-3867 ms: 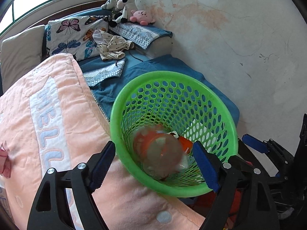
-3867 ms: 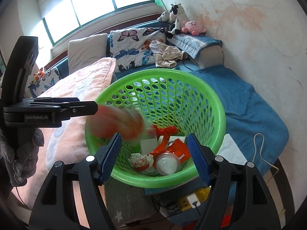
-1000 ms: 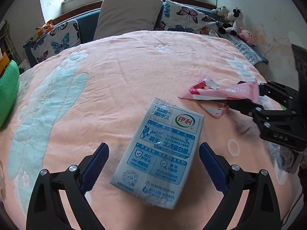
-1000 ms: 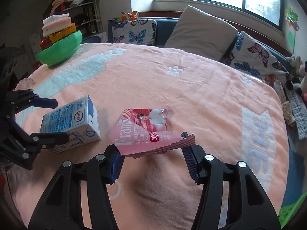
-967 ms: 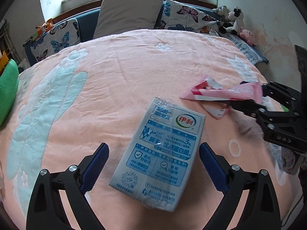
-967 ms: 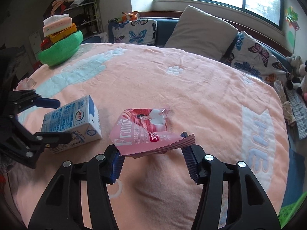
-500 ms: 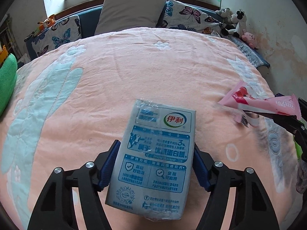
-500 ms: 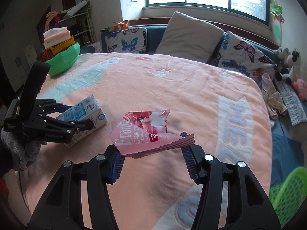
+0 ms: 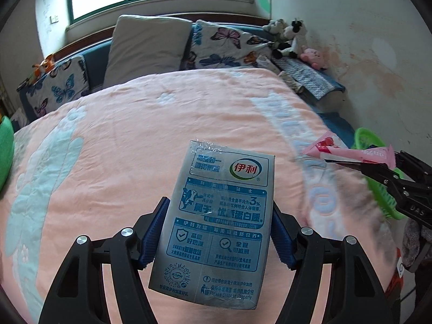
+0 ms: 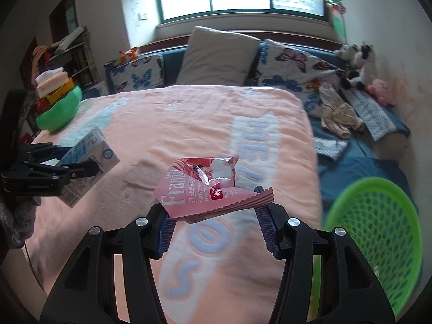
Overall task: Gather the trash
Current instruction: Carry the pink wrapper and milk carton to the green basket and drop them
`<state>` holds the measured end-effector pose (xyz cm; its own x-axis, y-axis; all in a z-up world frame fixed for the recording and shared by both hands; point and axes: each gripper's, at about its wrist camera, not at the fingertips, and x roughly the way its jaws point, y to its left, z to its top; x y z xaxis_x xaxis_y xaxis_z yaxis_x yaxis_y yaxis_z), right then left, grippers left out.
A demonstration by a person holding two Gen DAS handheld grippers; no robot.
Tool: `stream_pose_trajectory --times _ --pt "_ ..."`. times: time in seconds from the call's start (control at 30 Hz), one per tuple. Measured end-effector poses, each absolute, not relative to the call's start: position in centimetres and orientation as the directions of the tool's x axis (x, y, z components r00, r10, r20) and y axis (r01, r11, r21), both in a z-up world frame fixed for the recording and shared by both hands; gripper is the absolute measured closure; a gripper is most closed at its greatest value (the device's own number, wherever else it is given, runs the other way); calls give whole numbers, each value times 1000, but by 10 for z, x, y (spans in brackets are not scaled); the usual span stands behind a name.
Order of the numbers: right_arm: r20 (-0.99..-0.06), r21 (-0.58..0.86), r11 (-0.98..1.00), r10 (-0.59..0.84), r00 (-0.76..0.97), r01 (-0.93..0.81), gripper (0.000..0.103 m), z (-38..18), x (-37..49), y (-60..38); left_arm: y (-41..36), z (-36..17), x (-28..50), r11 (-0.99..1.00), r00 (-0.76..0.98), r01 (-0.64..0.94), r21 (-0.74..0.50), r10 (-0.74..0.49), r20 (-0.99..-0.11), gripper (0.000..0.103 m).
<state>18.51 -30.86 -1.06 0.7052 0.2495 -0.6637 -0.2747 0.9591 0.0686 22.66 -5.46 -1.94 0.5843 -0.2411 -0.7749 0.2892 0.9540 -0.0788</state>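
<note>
My left gripper [image 9: 216, 232] is shut on a blue and white milk carton [image 9: 221, 216] and holds it above the pink blanket [image 9: 135, 140]. The carton also shows at the left of the right wrist view [image 10: 86, 156]. My right gripper [image 10: 216, 216] is shut on a torn pink snack wrapper [image 10: 205, 186], lifted off the bed. That wrapper shows at the right of the left wrist view [image 9: 351, 152]. A green perforated basket [image 10: 378, 232] stands beside the bed at the lower right, and its rim shows in the left wrist view [image 9: 378, 186].
Pillows with butterfly prints [image 10: 291, 73] and a plain pillow [image 10: 218, 56] line the head of the bed. Plush toys [image 10: 359, 62] sit by the right wall. A green bowl-shaped holder with stacked items [image 10: 58, 105] stands at the left. Loose cloths [image 10: 337, 116] lie on blue bedding.
My left gripper has closed on the milk carton and lifted it off the blanket. Both grippers have swung to the right with their loads, and the green basket has come into view.
</note>
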Motion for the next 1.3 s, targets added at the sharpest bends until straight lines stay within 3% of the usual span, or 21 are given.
stream_pose_trajectory --times 0.4,0.83,1.07,1.3 --pt "-638 50 998 55 768 -30 48 4 142 -414 -157 1 217 892 554 443 -91 -352 -755 36" --pt "-687 58 981 -97 720 188 45 -21 114 -497 -240 4 216 834 496 542 -101 -415 -763 36" --pt "-714 56 977 -106 692 208 30 -34 105 -509 -271 5 215 808 471 580 -105 -438 -766 36" --pt "-698 59 975 -114 707 215 26 -28 90 -515 -306 -2 213 781 431 612 -127 -464 -774 35"
